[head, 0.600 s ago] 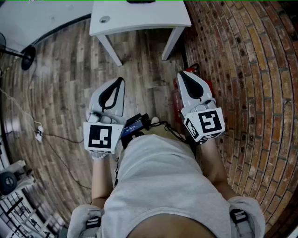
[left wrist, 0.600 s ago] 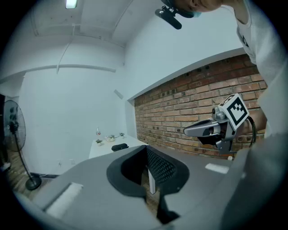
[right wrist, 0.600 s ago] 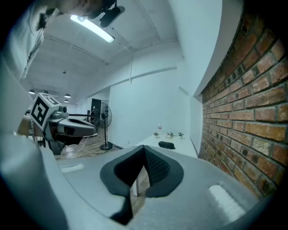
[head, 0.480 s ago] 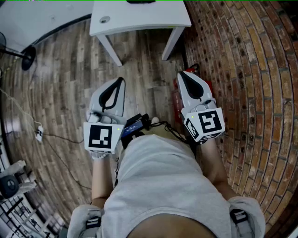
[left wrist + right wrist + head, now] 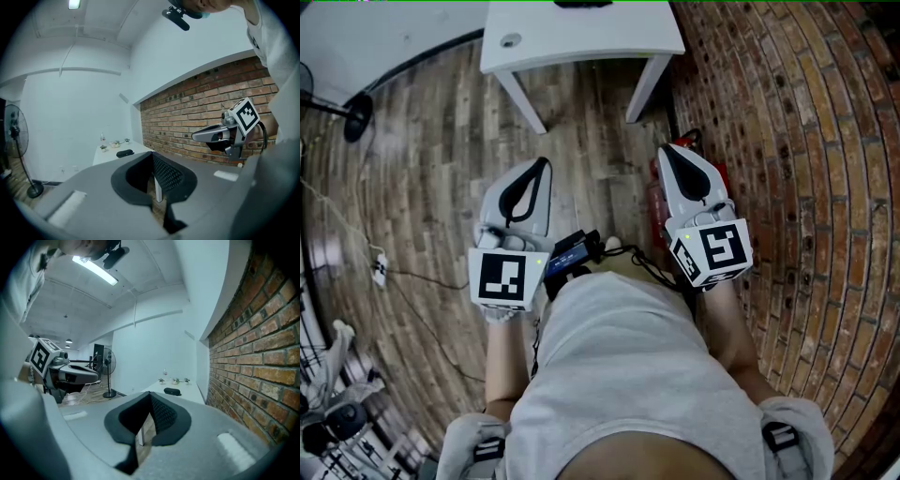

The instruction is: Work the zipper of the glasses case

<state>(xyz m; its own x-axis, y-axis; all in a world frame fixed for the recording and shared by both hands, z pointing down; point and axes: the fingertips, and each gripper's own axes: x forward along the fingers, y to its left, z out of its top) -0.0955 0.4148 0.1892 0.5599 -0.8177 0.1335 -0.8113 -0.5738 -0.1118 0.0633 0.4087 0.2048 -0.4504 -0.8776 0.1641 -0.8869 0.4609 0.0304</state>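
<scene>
Only the blurred clutter in the lower-left corner of the head view has shifted: a dark round part that sat higher at the frame's edge now lies lower down, and the pale shape above it has changed outline. What that clutter is cannot be told. Both grippers sit where they were in the earlier head view, side by side in front of the person's grey shirt and above the wooden floor.

The left gripper has its jaws closed, pads meeting along a thin seam with nothing between them, as its own view shows. The right gripper is likewise closed and empty in its own view. Each gripper appears in the other's view, well apart from it and near level.

The glasses case, a dark oblong, lies on the white desk ahead of the person, far from both grippers; the right gripper view shows it too, with small potted plants behind it near the desk's far edge. In the head view only a dark sliver of it shows at the top edge. A brick wall runs along the person's right, just beside the desk. A standing fan stands on the floor to the left of the desk.
</scene>
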